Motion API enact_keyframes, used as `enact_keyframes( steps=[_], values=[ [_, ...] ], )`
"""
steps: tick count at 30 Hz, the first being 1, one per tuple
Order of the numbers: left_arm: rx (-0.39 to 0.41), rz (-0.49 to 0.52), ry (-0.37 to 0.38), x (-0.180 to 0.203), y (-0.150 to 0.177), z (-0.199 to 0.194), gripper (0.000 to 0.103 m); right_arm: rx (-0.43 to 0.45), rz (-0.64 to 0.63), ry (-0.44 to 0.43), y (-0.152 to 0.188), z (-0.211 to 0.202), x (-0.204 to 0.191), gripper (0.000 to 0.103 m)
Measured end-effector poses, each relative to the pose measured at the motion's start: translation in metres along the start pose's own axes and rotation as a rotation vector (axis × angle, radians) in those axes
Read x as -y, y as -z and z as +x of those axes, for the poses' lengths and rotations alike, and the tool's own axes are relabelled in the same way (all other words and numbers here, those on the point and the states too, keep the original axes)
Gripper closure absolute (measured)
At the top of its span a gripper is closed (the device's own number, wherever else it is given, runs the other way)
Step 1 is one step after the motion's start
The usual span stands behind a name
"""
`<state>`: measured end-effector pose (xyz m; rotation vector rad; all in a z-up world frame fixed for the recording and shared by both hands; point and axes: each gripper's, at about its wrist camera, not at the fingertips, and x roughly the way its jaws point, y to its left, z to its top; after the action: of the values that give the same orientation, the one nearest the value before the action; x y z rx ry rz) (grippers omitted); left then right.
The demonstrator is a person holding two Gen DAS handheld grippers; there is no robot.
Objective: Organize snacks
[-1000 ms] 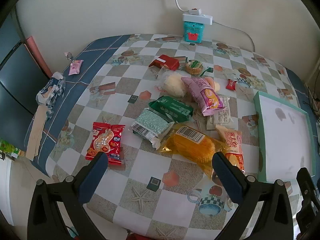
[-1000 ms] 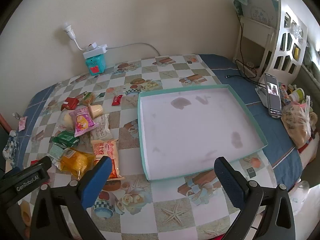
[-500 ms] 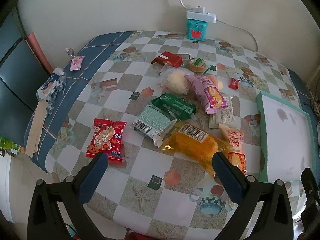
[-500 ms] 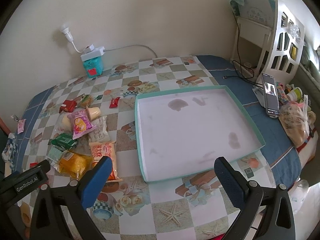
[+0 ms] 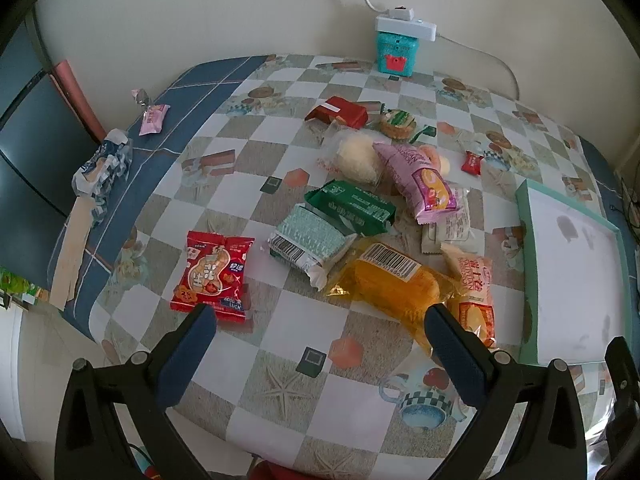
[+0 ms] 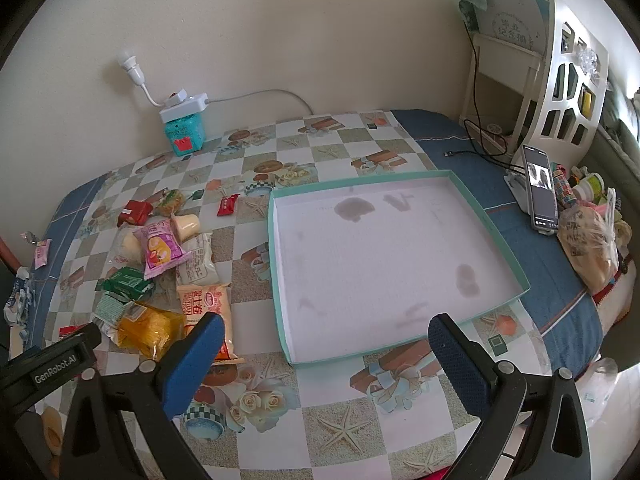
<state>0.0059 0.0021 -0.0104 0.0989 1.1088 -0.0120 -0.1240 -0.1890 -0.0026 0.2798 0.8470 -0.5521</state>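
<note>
Left wrist view has edged nearer the snack pile (image 5: pixel 384 216), jaws still wide.

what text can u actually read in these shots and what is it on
"GenRobot.AI": white lettering on the black body of the left gripper, seen from the right wrist camera.
"GOOD LUCK": small print on the red foil snack packet.
Large Chinese characters on that red packet and on the orange-and-cream snack bag: visible but too blurred to transcribe.
Barcodes on the yellow pastry wrapper and pale green striped packet: digits unreadable.
Pink snack bag and dark green packet: print too blurred.
</note>
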Motion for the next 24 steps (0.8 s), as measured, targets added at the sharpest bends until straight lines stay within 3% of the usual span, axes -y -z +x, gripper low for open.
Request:
enact_keyframes(
  steps=[24],
  values=[
    [-0.021,-0.014,0.002,-0.003,0.0006,0.0043,0.0,-0.001,0.002,0.001,0.0001,0.0007,0.0016,0.0]
  ],
)
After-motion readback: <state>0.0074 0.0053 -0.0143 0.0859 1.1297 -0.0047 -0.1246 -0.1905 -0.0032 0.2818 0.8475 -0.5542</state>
